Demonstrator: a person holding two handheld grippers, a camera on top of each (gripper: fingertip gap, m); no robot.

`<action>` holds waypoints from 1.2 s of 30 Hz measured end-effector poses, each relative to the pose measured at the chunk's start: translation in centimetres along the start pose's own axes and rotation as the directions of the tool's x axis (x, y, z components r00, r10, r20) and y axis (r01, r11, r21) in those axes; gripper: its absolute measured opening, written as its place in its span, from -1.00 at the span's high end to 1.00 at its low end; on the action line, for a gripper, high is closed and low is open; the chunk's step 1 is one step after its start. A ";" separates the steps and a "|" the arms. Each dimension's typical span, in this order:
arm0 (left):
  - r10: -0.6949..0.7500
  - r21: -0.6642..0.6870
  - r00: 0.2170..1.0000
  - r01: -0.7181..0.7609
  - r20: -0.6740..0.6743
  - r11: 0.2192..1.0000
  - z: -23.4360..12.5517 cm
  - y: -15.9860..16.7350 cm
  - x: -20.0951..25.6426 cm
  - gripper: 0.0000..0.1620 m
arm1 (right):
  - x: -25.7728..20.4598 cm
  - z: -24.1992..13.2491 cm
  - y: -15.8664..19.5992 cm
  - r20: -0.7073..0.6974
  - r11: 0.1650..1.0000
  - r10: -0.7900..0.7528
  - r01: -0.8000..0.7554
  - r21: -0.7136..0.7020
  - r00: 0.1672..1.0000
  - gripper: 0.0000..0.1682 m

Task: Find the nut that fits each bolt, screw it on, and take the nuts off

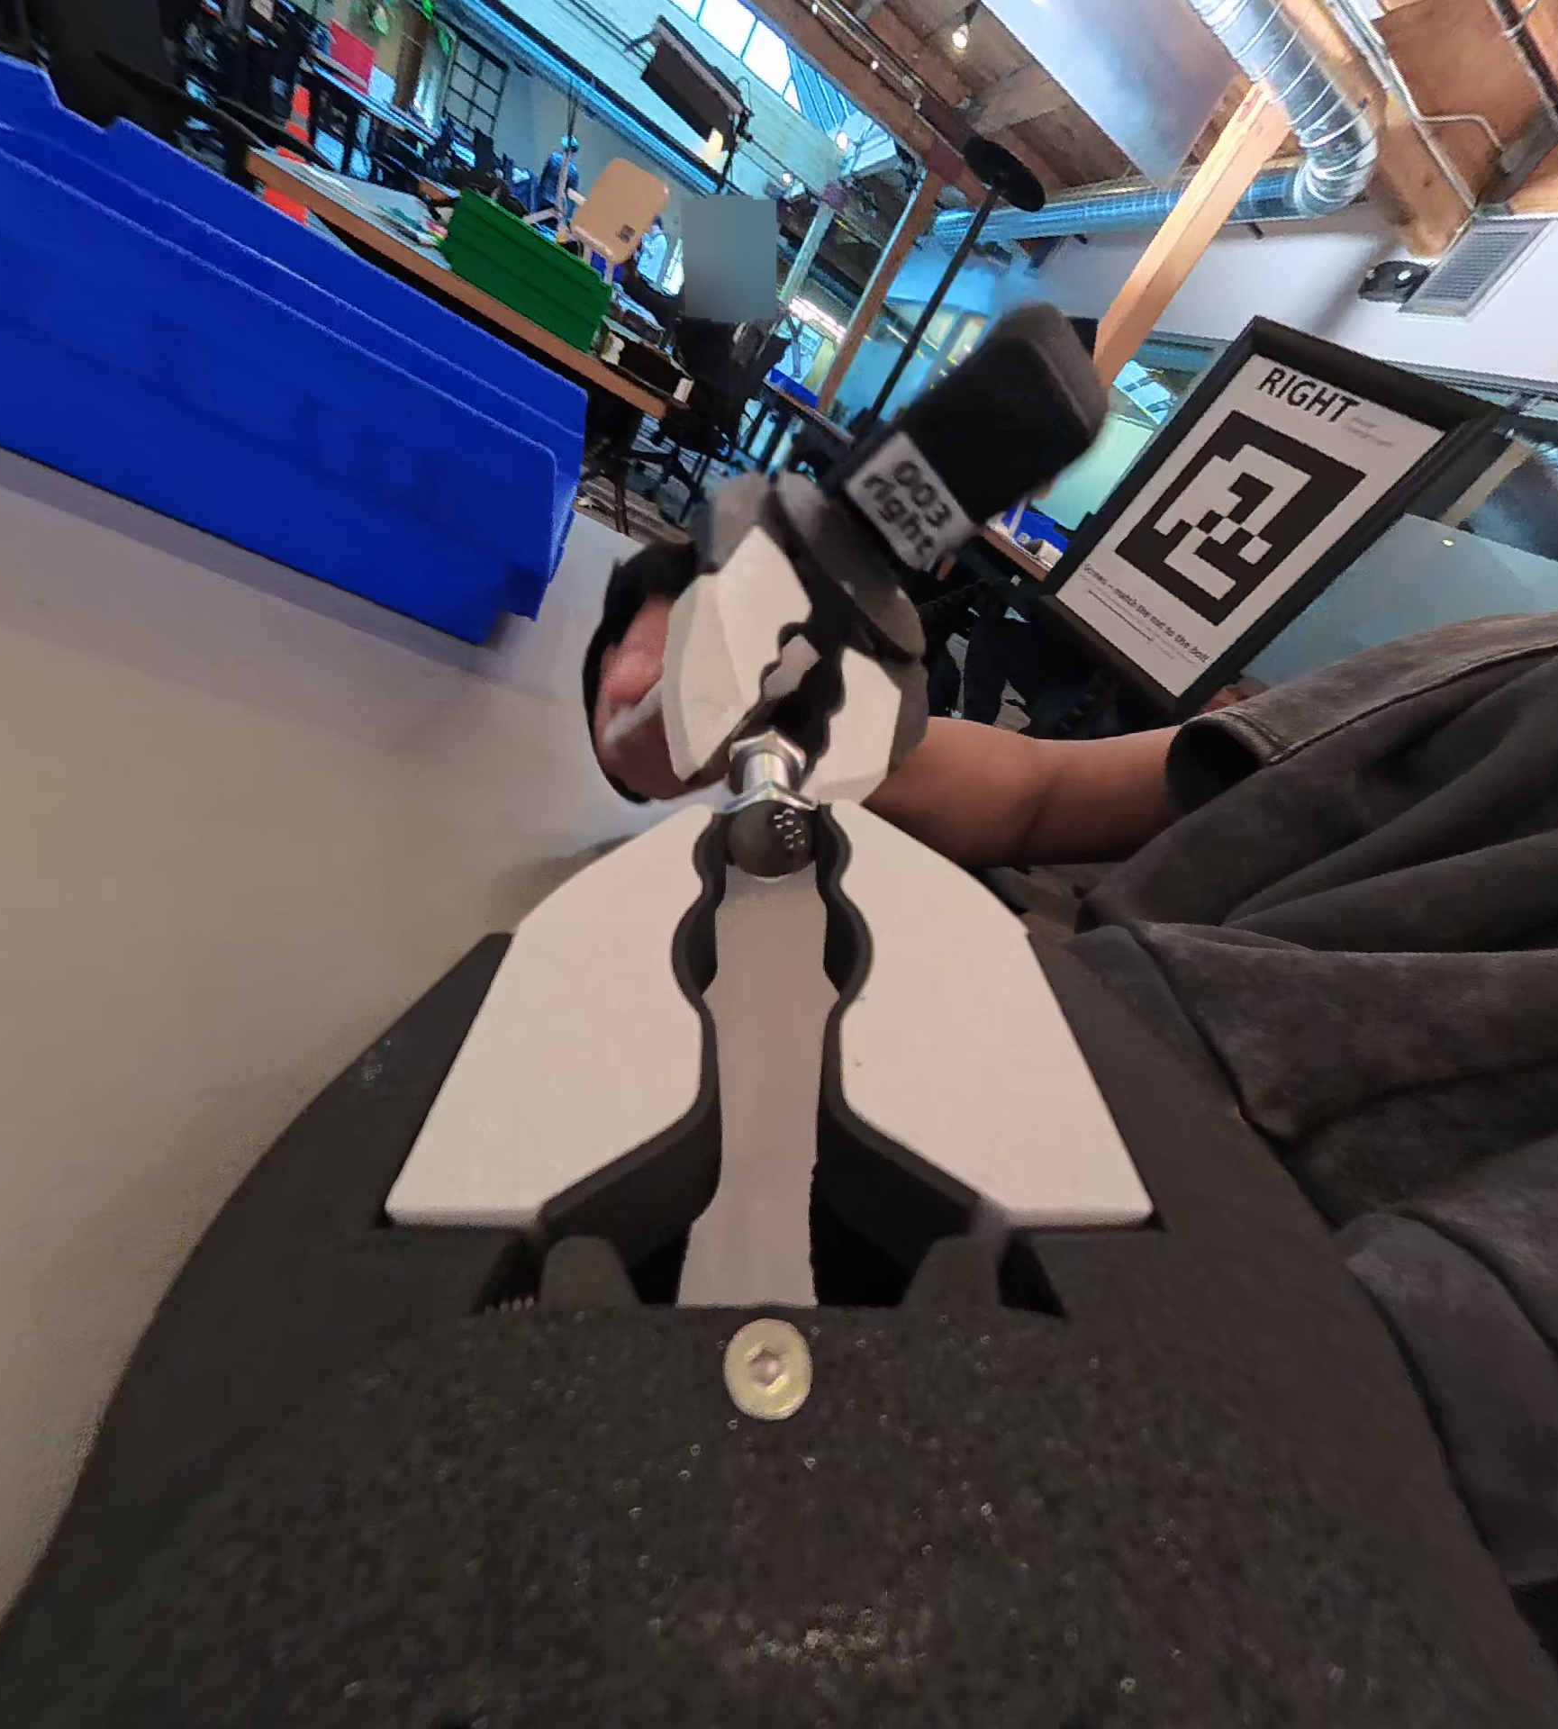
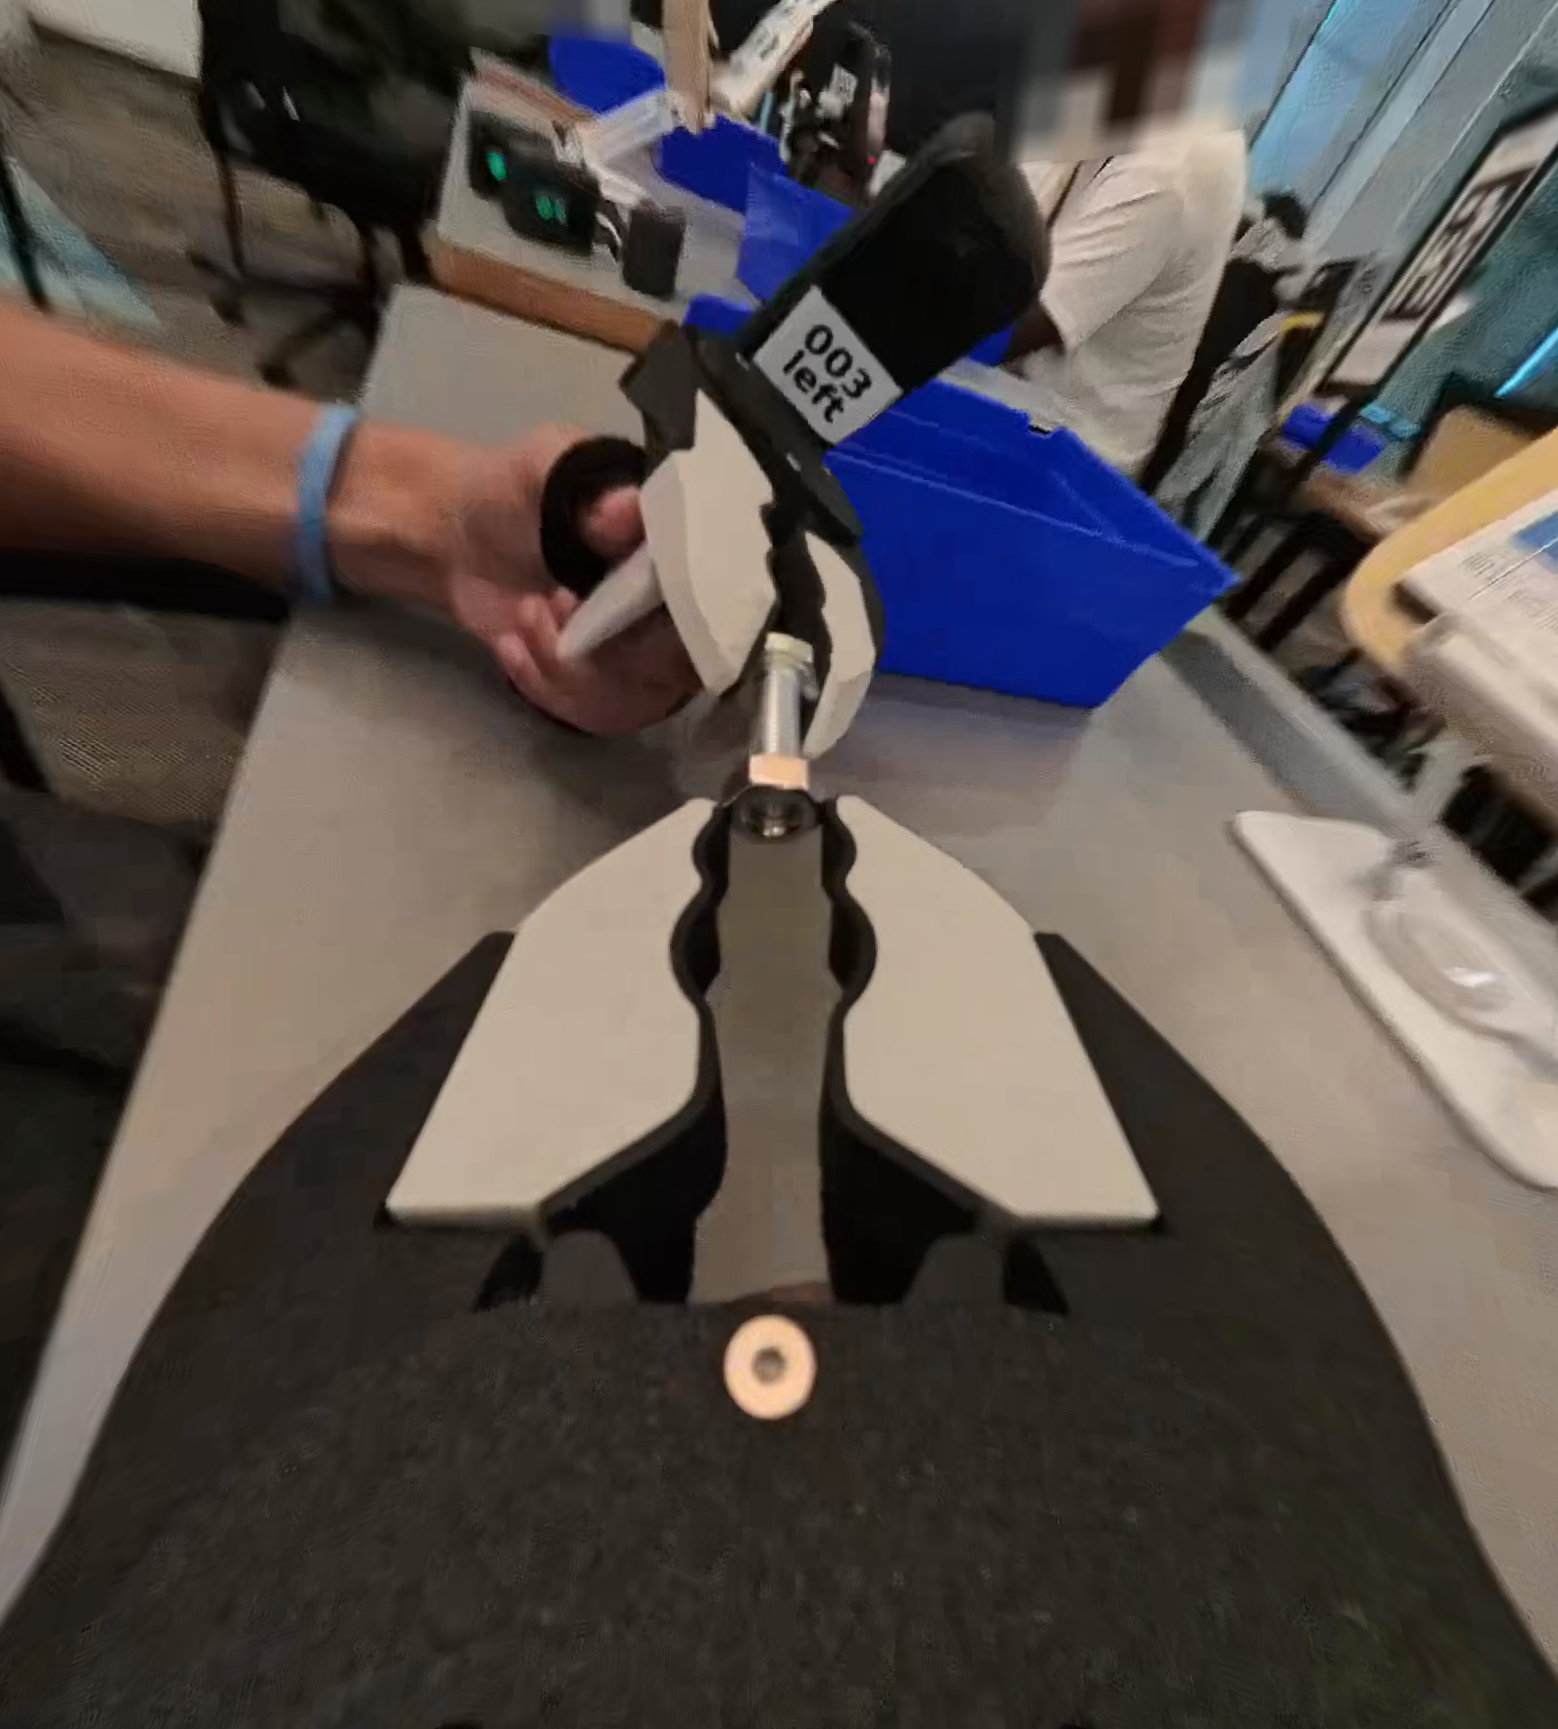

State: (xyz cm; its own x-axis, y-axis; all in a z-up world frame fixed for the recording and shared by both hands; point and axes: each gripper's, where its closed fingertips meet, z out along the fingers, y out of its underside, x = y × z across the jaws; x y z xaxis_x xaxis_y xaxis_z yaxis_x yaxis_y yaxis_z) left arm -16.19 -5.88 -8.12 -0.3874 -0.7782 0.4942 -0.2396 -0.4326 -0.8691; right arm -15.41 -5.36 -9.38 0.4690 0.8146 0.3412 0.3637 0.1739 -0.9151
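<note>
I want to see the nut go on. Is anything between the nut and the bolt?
Nothing visible: the right gripper holds the nut at the bolt's threaded end, and the left gripper grips the head.

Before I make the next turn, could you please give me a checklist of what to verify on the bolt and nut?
1. Left gripper shut on the head of the silver steel hex bolt: ok.
2. Right gripper shut on the small silver hex nut: ok.
3. Nut in line with the bolt's threaded shaft: ok.
4. How far the nut is threaded on: cannot tell.
5. Both parts held off the grey table, apart from the blue plastic bin: ok.
</note>
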 end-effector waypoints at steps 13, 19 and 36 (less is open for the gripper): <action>-0.018 -0.020 1.000 0.018 0.017 1.000 0.4 0.4 -0.5 0.78 | 0.9 -0.3 0.8 -0.234 0.794 -0.606 0.557 -0.244 0.761 0.77; 0.063 0.072 0.997 -0.065 0.037 0.995 -0.6 -1.2 -0.1 0.78 | -0.7 0.5 0.9 -0.004 0.996 0.084 -0.084 -0.041 0.996 0.48; 0.197 0.033 0.969 -0.204 0.152 0.978 -1.3 -0.9 -1.0 0.78 | 0.9 1.0 -1.5 0.559 -0.040 0.822 -0.990 -0.135 -0.110 0.64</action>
State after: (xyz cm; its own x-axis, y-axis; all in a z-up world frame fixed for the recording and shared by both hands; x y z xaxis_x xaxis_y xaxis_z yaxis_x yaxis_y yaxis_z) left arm -16.72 -4.12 -7.85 -0.2876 -0.9081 0.3043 -0.1257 -0.2792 -0.9520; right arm -16.34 -4.36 -7.87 -0.2029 0.3631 -0.9094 -0.3701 -0.8883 -0.2721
